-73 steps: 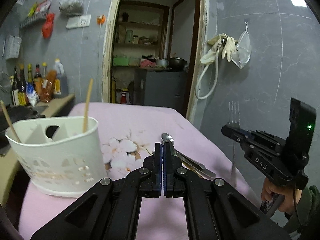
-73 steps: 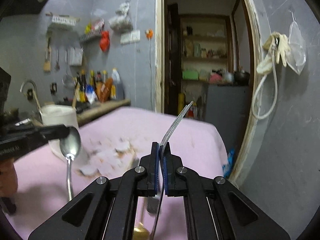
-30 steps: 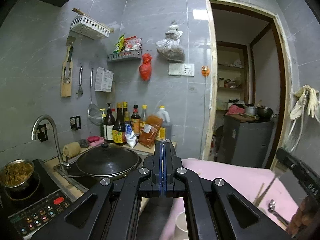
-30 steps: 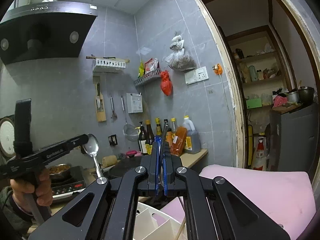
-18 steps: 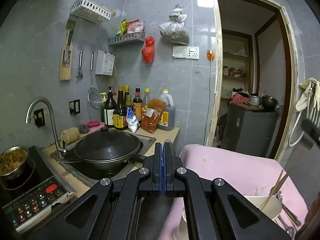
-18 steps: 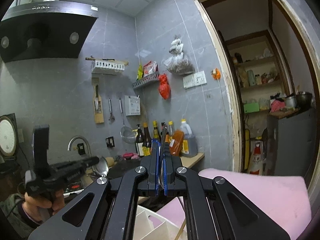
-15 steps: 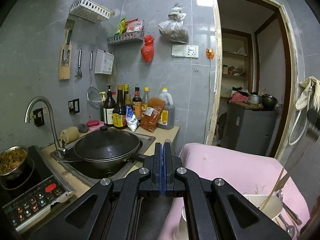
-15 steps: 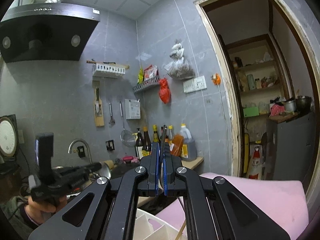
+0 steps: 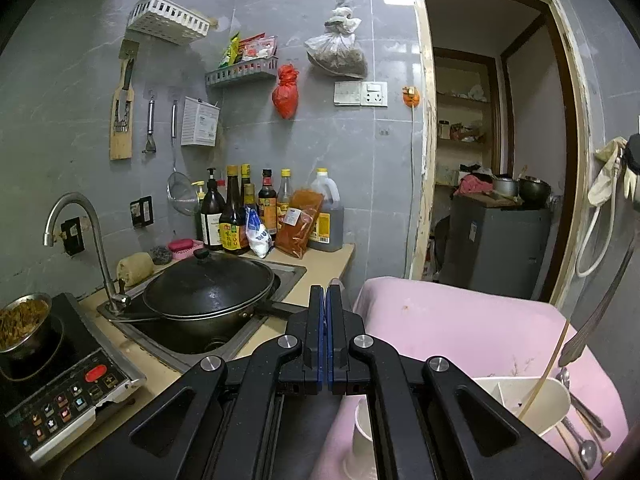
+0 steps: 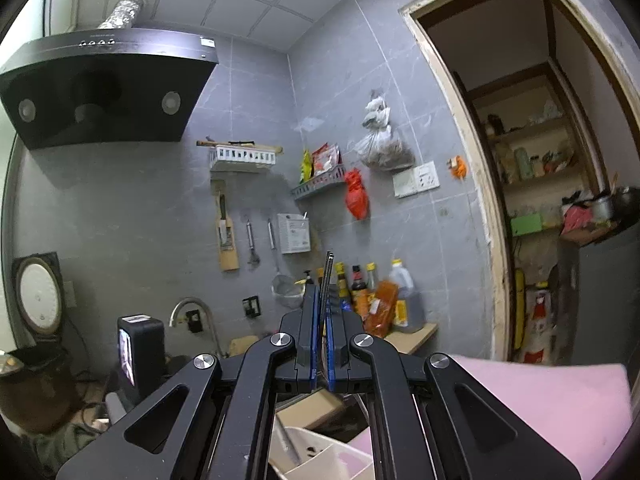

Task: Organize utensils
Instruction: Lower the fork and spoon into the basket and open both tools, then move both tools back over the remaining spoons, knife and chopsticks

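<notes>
While our right gripper (image 10: 320, 300) pinches a fork (image 10: 328, 276) edge-on between its blue pads, tines rising past the fingertips, the white utensil holder (image 9: 532, 400) sits just below on the pink table (image 9: 460, 320), a chopstick (image 9: 548, 364) leaning in it. To its right, loose spoons (image 9: 580, 424) lie on the cloth. Our left gripper (image 9: 327, 312) is pressed closed with nothing showing between its pads. Farther left, we see a lidded wok (image 9: 208, 284) in the sink and bottles (image 9: 240, 216) against the wall.
</notes>
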`<action>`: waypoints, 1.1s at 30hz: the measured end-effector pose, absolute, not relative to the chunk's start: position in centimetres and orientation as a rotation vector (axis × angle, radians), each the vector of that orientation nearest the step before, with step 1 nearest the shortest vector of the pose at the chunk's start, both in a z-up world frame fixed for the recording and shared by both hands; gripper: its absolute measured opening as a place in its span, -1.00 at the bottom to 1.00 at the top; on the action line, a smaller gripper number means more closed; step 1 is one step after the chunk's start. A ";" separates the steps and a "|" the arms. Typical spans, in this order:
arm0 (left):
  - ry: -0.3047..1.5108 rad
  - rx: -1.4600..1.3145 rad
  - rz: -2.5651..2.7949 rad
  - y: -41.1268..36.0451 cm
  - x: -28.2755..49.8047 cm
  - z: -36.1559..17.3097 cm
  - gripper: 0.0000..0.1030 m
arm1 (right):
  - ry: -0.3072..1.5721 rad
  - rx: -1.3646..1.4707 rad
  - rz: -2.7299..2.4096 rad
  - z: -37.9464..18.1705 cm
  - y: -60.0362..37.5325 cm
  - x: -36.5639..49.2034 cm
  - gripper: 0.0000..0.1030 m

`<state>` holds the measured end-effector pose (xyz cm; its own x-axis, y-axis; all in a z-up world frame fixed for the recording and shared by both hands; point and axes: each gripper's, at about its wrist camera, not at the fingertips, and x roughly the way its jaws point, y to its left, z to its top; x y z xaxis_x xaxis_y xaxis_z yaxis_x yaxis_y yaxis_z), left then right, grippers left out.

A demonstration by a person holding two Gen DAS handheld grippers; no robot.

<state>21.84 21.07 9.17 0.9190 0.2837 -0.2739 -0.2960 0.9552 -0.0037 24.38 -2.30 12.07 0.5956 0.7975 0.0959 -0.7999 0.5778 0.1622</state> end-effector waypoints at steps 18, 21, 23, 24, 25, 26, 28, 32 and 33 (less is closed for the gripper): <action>0.357 -0.130 0.140 20.3 23.2 5.9 -0.98 | 0.185 0.195 0.939 4.6 -1.1 27.8 -0.96; 0.366 -0.173 0.085 20.4 23.1 6.2 -0.93 | 0.192 0.189 0.933 4.3 -1.4 27.7 -0.94; 0.366 -0.202 0.061 20.6 22.9 6.5 -0.92 | 0.190 0.186 0.927 4.3 -1.6 27.6 -0.89; 0.363 -0.213 0.054 20.7 22.8 6.7 -0.90 | 0.188 0.185 0.923 4.3 -1.6 27.6 -0.88; 0.358 -0.220 0.051 20.7 22.7 6.9 -0.86 | 0.183 0.183 0.919 4.4 -1.8 27.5 -0.85; 0.352 -0.226 0.052 20.8 22.7 7.1 -0.82 | 0.176 0.182 0.914 4.5 -1.9 27.4 -0.78; 0.331 -0.240 0.050 20.8 22.3 7.6 -0.50 | 0.160 0.178 0.904 4.7 -2.3 27.2 -0.57; 0.272 -0.245 0.063 20.6 21.3 8.8 -0.30 | 0.125 0.164 0.876 5.4 -3.1 26.7 -0.55; 0.261 -0.229 0.069 20.3 21.0 9.1 -0.24 | 0.119 0.160 0.868 5.5 -3.3 26.6 -0.55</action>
<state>20.97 20.26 9.10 0.9639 0.0382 -0.2637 -0.0974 0.9717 -0.2152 26.57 -3.29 5.55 0.6406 0.7669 -0.0388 -0.7491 0.6353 0.1874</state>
